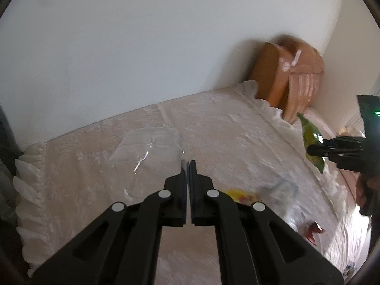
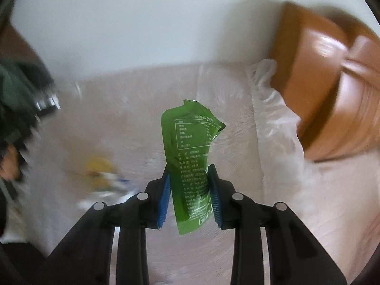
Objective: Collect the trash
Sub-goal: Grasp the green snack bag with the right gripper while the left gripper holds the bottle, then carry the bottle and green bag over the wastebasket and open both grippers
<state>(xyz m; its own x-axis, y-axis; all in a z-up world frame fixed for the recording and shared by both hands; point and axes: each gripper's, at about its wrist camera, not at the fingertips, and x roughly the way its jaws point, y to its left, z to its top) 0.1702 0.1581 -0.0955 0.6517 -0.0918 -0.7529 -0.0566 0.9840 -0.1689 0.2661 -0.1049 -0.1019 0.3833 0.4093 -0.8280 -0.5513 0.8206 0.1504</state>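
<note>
Black tongs fill the foreground of both views. Beyond their tips spreads the pale patterned bedcover (image 1: 213, 128), with a brown leather headboard cushion (image 2: 332, 90) to the upper right against the white wall. The left gripper (image 1: 188, 162) has its jaws pressed together on the edge of a clear plastic bag (image 1: 147, 149), which hangs up and to the left of the tips. The right gripper (image 2: 188, 169) pinches a green printed pouch (image 2: 191, 156) between its blue pads; the pouch's long axis runs along the fingers, its torn top pointing forward past the tips. Blurred yellow wrapper scraps (image 2: 99, 166) lie on the bedcover left of the right fingers.
</note>
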